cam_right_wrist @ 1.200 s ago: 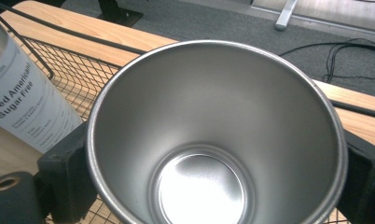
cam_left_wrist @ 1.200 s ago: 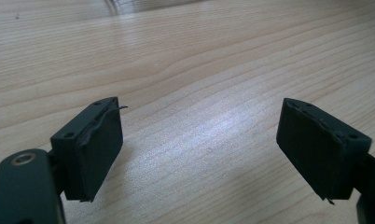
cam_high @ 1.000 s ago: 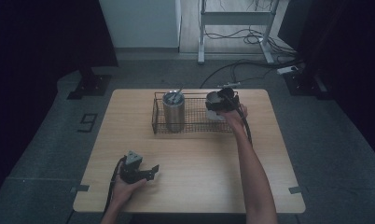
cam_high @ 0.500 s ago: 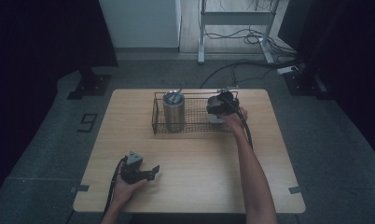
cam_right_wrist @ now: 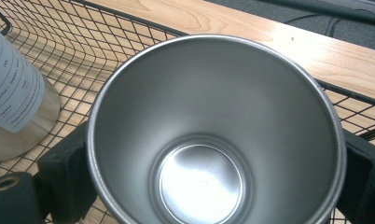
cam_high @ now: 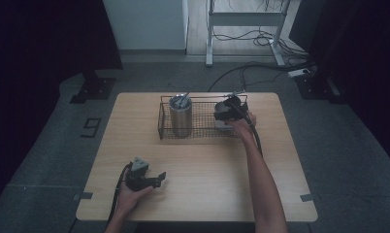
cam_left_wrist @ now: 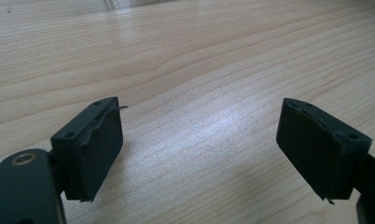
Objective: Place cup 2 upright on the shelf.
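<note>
Steel cup (cam_right_wrist: 213, 135) clamped in right claw (cam_right_wrist: 209, 177), inside wire basket (cam_right_wrist: 129, 42).

Lab or recording studio: lone wooden counter (cam_high: 198, 160) on grey carpet, black curtains (cam_high: 47, 43) at both sides, metal equipment frame (cam_high: 246, 19) behind, loose cables (cam_high: 241, 73) and power strip (cam_high: 300, 73) on floor.

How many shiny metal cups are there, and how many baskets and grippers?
Metal cups: 2, a tall one standing in the basket and one between the right gripper's jaws
Wire basket: 1
Grippers: 2, the left gripper near the table's front, the right at the basket
Total: 5
</note>
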`<state>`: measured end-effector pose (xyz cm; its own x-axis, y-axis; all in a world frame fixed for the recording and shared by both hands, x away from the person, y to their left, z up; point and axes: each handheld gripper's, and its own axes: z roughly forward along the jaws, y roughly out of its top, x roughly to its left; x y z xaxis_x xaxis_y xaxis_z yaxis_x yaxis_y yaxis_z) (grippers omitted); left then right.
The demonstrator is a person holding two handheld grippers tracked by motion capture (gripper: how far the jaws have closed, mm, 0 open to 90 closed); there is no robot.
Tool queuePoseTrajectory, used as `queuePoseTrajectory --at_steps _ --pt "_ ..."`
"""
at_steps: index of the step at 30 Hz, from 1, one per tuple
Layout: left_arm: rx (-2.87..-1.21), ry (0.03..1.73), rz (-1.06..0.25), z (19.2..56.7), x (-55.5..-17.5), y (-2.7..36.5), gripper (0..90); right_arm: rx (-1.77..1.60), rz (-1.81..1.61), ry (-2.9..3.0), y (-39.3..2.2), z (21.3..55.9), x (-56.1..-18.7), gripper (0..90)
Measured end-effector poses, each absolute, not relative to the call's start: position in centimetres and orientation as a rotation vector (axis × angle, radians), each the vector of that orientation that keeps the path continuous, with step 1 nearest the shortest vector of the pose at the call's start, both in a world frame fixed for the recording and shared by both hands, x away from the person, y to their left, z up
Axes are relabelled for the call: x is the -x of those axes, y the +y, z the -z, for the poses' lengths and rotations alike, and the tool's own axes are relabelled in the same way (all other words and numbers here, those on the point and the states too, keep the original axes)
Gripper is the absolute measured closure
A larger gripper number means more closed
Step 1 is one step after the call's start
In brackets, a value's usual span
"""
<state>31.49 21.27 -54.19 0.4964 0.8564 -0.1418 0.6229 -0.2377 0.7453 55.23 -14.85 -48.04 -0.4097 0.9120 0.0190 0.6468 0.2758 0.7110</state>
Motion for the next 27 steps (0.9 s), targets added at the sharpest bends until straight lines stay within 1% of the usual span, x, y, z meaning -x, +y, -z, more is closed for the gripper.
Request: queuePoseTrajectory --at_steps 11,14,17,27 --pt "-1.969 1.212 -0.373 54.2 -31.5 21.1 15.0 -1.425 -0.87 2.18 -14.9 48.0 -55.0 5.7" --pt "-1.97 1.212 -0.371 54.2 -31.5 21.1 15.1 -1.434 -0.883 2.167 -14.9 47.9 -54.9 3.2" --pt "-1.97 1.214 -0.37 54.3 -31.5 21.1 15.1 -1.441 -0.931 2.128 -15.1 47.2 -54.7 1.3" --pt "-1.969 1.209 -0.364 54.2 -31.4 20.9 15.1 -1.449 -1.042 2.055 -15.8 45.5 -53.8 1.6"
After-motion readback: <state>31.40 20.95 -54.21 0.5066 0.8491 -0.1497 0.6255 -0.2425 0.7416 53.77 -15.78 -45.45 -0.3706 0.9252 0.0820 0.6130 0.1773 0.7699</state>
